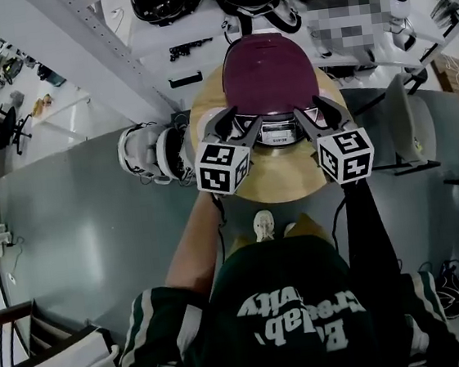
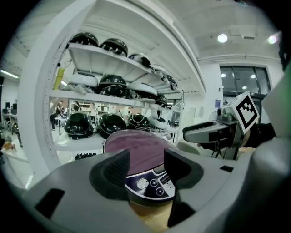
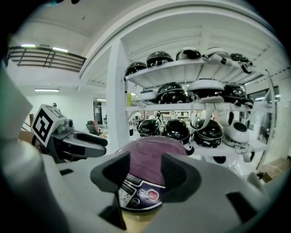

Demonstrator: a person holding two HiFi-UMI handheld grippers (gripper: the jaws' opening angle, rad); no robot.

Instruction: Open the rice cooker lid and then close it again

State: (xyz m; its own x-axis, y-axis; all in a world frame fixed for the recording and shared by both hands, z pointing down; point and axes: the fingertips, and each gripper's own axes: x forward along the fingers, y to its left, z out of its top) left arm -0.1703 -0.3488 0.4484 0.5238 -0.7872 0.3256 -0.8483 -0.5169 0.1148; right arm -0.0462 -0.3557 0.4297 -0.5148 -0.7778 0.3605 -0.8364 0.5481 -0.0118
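Note:
A rice cooker with a maroon lid (image 1: pixel 270 67) stands on a round wooden table (image 1: pixel 283 182), its lid down. Its dark control panel (image 2: pixel 152 182) faces me. Both grippers hover side by side just in front of the cooker, not touching it. My left gripper (image 1: pixel 237 127) is open with nothing between its fingers; past them lie the lid (image 2: pixel 136 144) and the panel. My right gripper (image 1: pixel 314 116) is open and empty too, and the lid (image 3: pixel 152 152) and the panel (image 3: pixel 138 195) show through its gap. Each gripper view shows the other: right gripper (image 2: pixel 211 132), left gripper (image 3: pixel 79 143).
Right behind the table is a white shelf rack (image 1: pixel 196 38) holding several black domed helmets (image 3: pixel 177 129). A white and black object (image 1: pixel 156 151) sits on the grey floor left of the table. A chair (image 1: pixel 408 121) stands to the right.

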